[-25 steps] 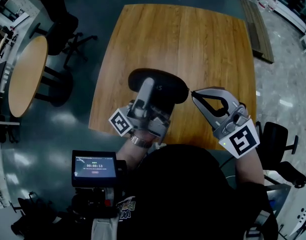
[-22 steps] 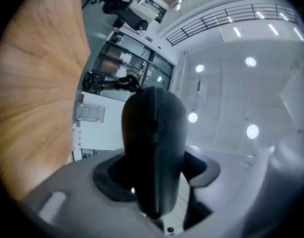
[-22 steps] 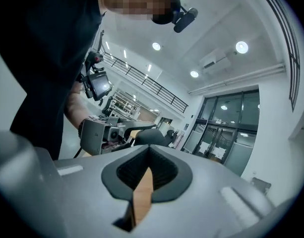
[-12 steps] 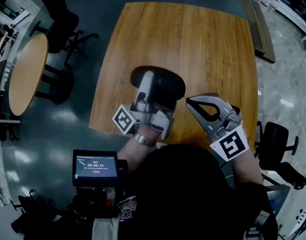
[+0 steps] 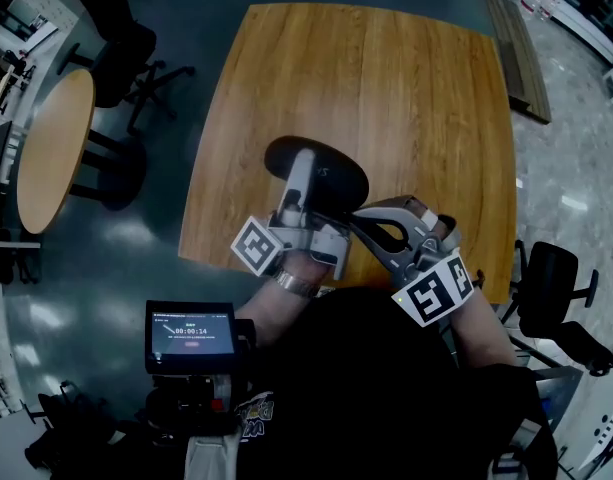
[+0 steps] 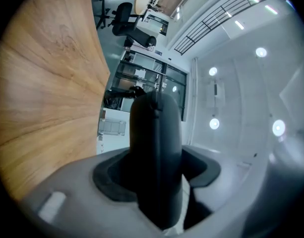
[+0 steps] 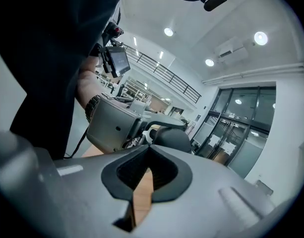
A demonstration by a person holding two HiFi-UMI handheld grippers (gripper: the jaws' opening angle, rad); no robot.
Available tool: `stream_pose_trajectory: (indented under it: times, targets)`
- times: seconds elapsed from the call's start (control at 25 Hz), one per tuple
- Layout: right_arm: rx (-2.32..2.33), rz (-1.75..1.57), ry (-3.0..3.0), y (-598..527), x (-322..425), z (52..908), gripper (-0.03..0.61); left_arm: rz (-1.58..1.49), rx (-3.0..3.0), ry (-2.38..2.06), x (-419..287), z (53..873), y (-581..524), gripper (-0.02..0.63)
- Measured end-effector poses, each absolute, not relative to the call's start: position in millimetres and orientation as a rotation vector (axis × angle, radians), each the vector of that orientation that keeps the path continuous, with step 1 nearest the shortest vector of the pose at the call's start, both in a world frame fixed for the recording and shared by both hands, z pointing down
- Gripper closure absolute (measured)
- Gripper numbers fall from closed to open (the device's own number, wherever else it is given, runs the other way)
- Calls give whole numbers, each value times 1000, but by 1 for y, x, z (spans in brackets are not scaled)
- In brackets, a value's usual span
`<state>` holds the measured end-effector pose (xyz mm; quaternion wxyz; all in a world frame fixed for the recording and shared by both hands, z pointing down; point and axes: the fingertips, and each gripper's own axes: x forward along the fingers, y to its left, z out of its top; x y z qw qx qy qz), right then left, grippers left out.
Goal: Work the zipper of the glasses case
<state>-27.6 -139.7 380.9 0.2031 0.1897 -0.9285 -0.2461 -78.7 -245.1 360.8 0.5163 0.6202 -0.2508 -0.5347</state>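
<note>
Case (image 5: 338,178): black oval, near-centre of the wood worktop (image 5: 386,88), slightly toward the near edge.

Left tool (image 5: 306,163): jaws wide and clamped on the case. One pale finger lies across the case top and covers its middle. Left gripper view shows the case edge-on, filling the gap between both pads, with the worktop off to the left.

Right tool (image 5: 354,216): jaws fully together. The tip is at the case's near-right edge, just beside the left tool's body. Nothing visible between the pads, and the zipper pull is too small to make out in any view.

In the way:
- The two tool bodies crowd the near side of the case, and the near rim is mostly hidden in head view.
- The person's dark top fills the bottom of head view and the left of right gripper view.
- The rest of the worktop is bare.

Around:
- round table (image 5: 51,148) well to the left
- black office chairs (image 5: 126,53) at far left
- another chair (image 5: 548,278) at right
- wristwatch (image 5: 286,281) on the left wrist
- a marker cube (image 5: 256,246) on each tool

Writing:
- The chest-mounted screen (image 5: 190,333) reads 00:00:14.
- A small pale mark on the case lid isn't legible.
- The cubes carry only black-and-white square patterns.
</note>
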Motion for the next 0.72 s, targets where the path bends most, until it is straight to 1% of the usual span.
stream_pose_trajectory:
  times: [0.4, 0.44, 0.56, 0.6, 0.64, 0.68, 0.72]
  targets:
    - [592, -550, -2679, -137, -20, 383, 566, -1254, 1578, -628, -72, 360, -239, 359]
    - [624, -503, -2725, -138, -17, 379, 544, -1253, 1594, -635, -73, 359, -239, 359]
    - [872, -220, -2871, -154, 3, 362, 428, -1223, 1674, -662, -71, 356, -239, 362]
    - [951, -150, -2891, -160, 7, 358, 409, -1208, 1698, -668, -70, 355, -238, 362]
    - [993, -132, -2892, -165, 8, 355, 373, -1194, 1716, -671, -68, 355, -238, 362]
    - [1005, -142, -2879, -168, 6, 355, 307, -1178, 1731, -673, -65, 356, -237, 362]
    - [1001, -154, -2861, -170, 4, 356, 291, -1161, 1744, -674, -61, 357, -236, 362]
